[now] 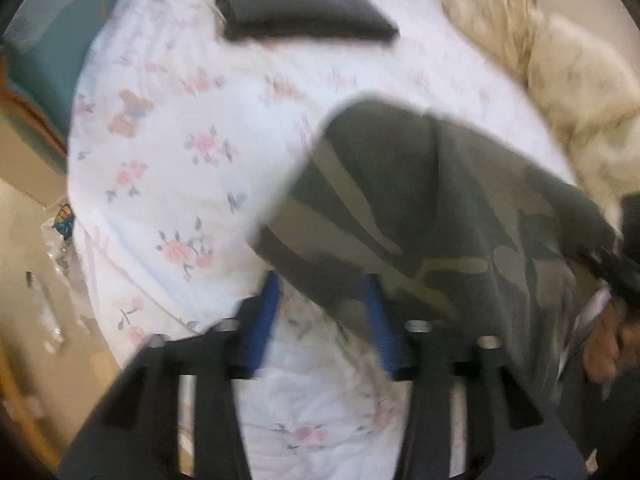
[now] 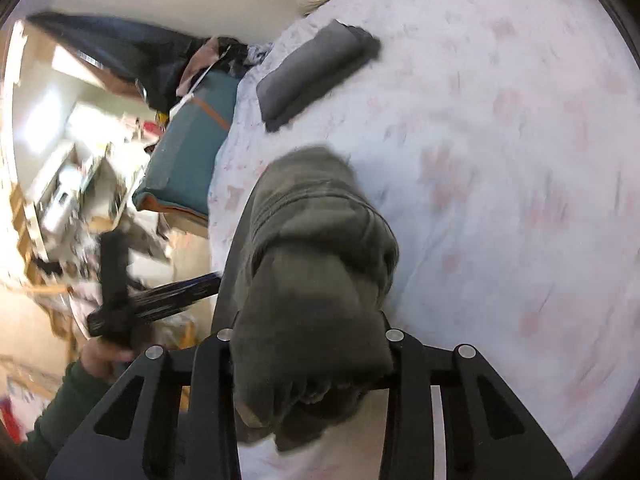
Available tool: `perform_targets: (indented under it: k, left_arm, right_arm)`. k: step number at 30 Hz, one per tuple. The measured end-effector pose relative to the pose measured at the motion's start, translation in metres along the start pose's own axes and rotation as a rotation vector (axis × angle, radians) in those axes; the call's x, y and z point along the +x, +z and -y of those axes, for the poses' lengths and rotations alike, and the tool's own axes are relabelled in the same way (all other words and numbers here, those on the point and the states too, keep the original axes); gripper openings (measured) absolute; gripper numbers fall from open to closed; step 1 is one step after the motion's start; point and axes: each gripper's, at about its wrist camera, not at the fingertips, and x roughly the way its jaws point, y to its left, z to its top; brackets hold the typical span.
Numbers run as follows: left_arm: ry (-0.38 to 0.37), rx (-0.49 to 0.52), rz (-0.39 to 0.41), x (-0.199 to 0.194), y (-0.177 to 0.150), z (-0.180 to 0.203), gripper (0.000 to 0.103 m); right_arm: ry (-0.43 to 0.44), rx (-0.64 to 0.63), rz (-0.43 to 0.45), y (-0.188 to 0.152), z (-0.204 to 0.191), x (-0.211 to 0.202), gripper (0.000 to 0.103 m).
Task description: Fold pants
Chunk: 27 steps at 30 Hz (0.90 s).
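Camouflage pants (image 1: pixel 420 208) lie rumpled across the floral bed sheet (image 1: pixel 180 128). My left gripper (image 1: pixel 324 292) stands over their near edge with its blue pads (image 1: pixel 266 320) apart; the cloth drapes over the tips and bare sheet shows between the fingers. In the right wrist view a thick bunch of the pants (image 2: pixel 316 264) fills the gap of my right gripper (image 2: pixel 308 324), which is shut on it and holds it above the sheet (image 2: pixel 500 200). The cloth hides the right fingertips. Both views are blurred.
A folded dark garment (image 1: pixel 304 8) (image 2: pixel 316 72) lies at the far side of the bed. A cream blanket (image 1: pixel 560 80) is heaped along the right edge. A teal cushion (image 2: pixel 188 152) and cluttered floor sit beyond the left edge. A hand (image 2: pixel 104 356) in a green sleeve is at lower left.
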Motion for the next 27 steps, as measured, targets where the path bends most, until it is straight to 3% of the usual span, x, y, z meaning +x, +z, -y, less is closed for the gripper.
perform_targets:
  k: [2, 6, 9, 13, 16, 19, 24, 25, 26, 27]
  left_arm:
    - [-0.029, -0.046, 0.053, -0.010, 0.002, -0.005, 0.075]
    - [-0.052, -0.076, 0.063, 0.005, 0.010, 0.000, 0.077]
    - [-0.063, -0.057, 0.034, 0.030, 0.020, 0.015, 0.077]
    - [-0.118, -0.002, 0.035, 0.054, 0.040, 0.030, 0.077]
    - [-0.176, 0.028, -0.015, 0.077, 0.052, 0.035, 0.079]
    - [-0.212, 0.017, -0.095, 0.106, 0.048, 0.032, 0.080]
    - [-0.237, 0.019, -0.141, 0.123, 0.037, 0.026, 0.081]
    - [-0.246, 0.021, -0.152, 0.125, 0.034, 0.025, 0.077]
    - [-0.245, 0.030, -0.148, 0.125, 0.033, 0.028, 0.066]
    - [-0.249, 0.057, -0.155, 0.125, 0.030, 0.033, 0.057]
  right_arm:
    - [-0.017, -0.066, -0.020, 0.034, 0.016, -0.006, 0.036]
    - [-0.037, -0.029, -0.079, 0.088, 0.076, 0.006, 0.040]
    - [-0.044, 0.107, -0.093, 0.086, 0.122, 0.014, 0.053]
    - [-0.072, 0.219, -0.085, 0.073, 0.143, -0.001, 0.078]
    - [-0.026, 0.294, 0.002, 0.057, 0.151, -0.028, 0.096]
    - [0.039, 0.388, 0.023, 0.034, 0.151, -0.026, 0.098]
    - [0.018, 0.416, -0.095, -0.008, 0.141, 0.027, 0.096]
    - [0.029, 0.438, -0.092, -0.018, 0.140, 0.031, 0.093]
    - [0.020, 0.431, -0.058, -0.022, 0.137, 0.031, 0.090]
    - [-0.024, 0.383, -0.025, -0.026, 0.128, 0.027, 0.074]
